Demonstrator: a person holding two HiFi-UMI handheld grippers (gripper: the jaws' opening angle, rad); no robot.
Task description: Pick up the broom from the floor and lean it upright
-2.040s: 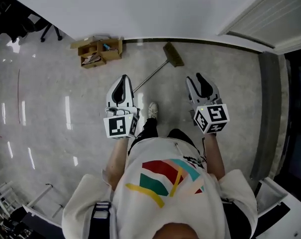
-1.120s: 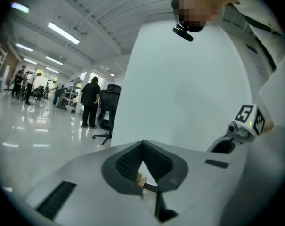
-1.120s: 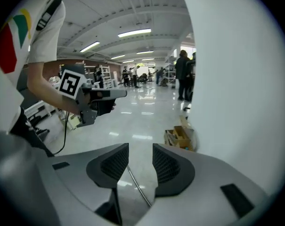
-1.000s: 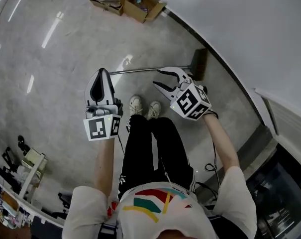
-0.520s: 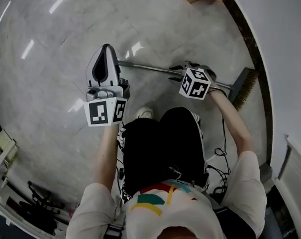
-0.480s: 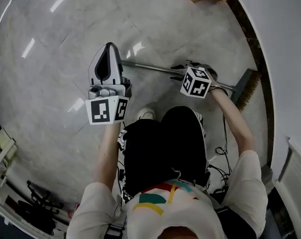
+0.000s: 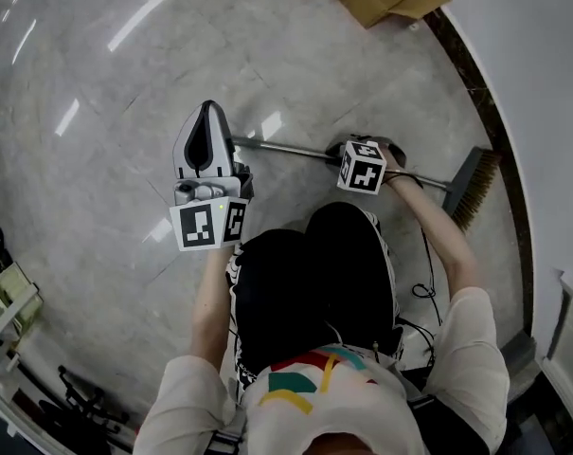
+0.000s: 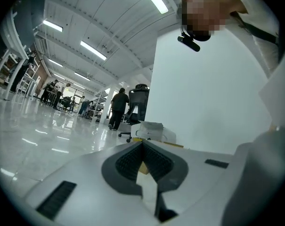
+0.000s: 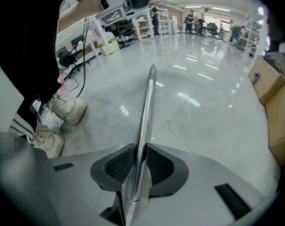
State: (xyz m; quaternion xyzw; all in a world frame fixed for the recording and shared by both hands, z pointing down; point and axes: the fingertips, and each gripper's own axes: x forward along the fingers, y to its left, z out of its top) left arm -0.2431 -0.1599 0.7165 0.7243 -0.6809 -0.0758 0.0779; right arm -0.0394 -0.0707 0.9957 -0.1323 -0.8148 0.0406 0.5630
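One grip is made: our right gripper (image 9: 135, 150) has just been closing its fingers (image 9: 115, 166) on the broom (image 7: 286, 148), pads against the metal handle; the broom lies flat on the floor (image 7: 116, 112), its long axis running across us, bristles (image 7: 475, 183) toward our right by the wall, free tip toward our left; our left gripper (image 7: 207, 117), fingers together and empty, hangs near that tip.
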